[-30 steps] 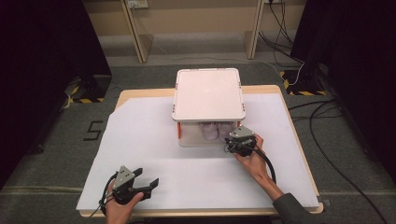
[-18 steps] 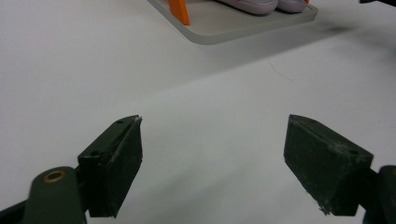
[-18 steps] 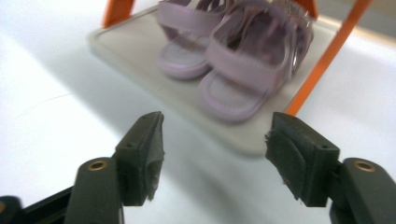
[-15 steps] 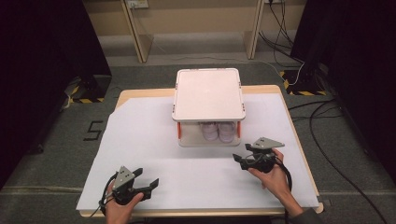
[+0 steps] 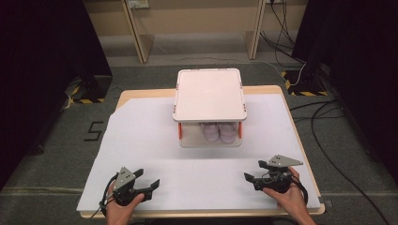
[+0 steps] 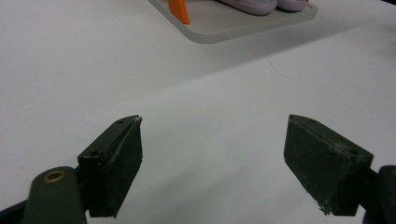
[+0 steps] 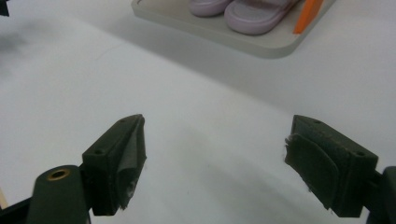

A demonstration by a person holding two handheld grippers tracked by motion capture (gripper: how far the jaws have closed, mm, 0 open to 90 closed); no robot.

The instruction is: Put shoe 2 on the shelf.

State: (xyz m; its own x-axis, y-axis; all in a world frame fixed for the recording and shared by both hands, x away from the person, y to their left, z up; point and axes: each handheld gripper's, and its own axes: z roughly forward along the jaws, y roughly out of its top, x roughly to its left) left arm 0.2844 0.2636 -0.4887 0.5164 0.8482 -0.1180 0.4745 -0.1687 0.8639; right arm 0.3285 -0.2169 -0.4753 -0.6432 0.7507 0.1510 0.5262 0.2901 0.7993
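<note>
Since the earlier frame the right gripper [image 5: 256, 178] has pulled back from the rack [image 5: 210, 93] (pale shoes [image 5: 218, 131] on its lower shelf, tabletop centre) toward the near right corner, jaws spread; left gripper [image 5: 149, 186], near left corner, is spread too.

A white sheet [image 5: 141, 140] covers most of the wooden surface [image 5: 124, 96], whose bare wood shows at the far edge and far left corner. A small two-tier rack [image 5: 210, 93] with orange posts [image 5: 179, 129] stands at the middle of the far edge, a pair of pale lilac shoes [image 5: 218, 131] on its lower tray. Black cables [image 5: 328, 140] trail over the grey floor [image 5: 42, 173] beyond the right edge
</note>
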